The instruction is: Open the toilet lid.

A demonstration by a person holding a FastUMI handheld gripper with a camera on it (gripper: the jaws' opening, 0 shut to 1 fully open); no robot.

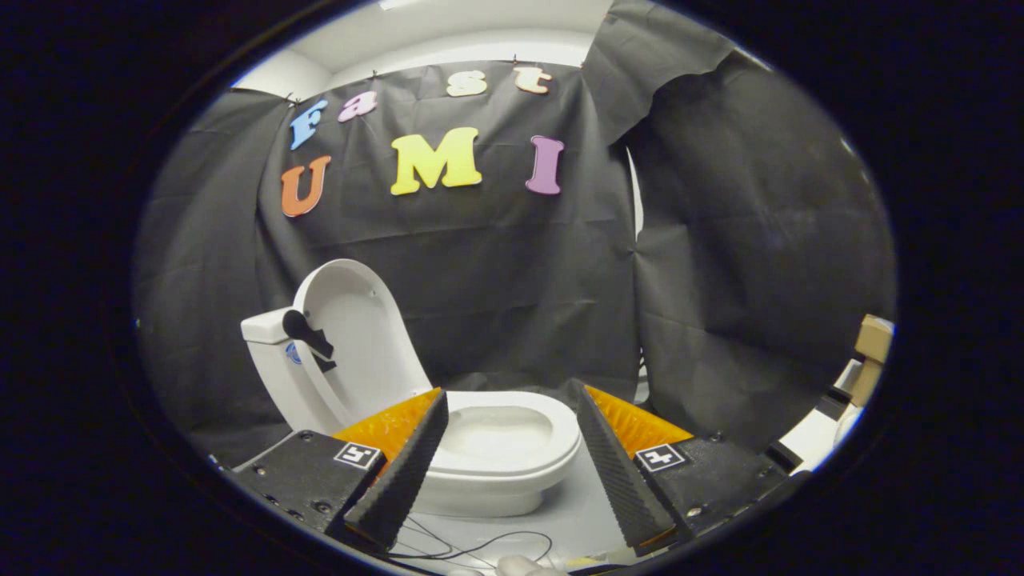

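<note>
A small white toilet (496, 456) stands on a pale surface just ahead of my fingers. Its lid (360, 344) is raised upright and leans back against the white tank (268, 352). The seat ring and bowl lie uncovered, seen between the two fingers. A dark flush handle (308, 334) sticks out at the tank's side. My gripper (510, 396) is open, its fingers spread wide to either side of the bowl, and nothing is held between them.
Black cloth walls close the booth behind and to the right of the toilet. Thin black cables (480, 548) lie on the pale surface below the fingers. Cardboard and white items (864, 360) sit past the right finger.
</note>
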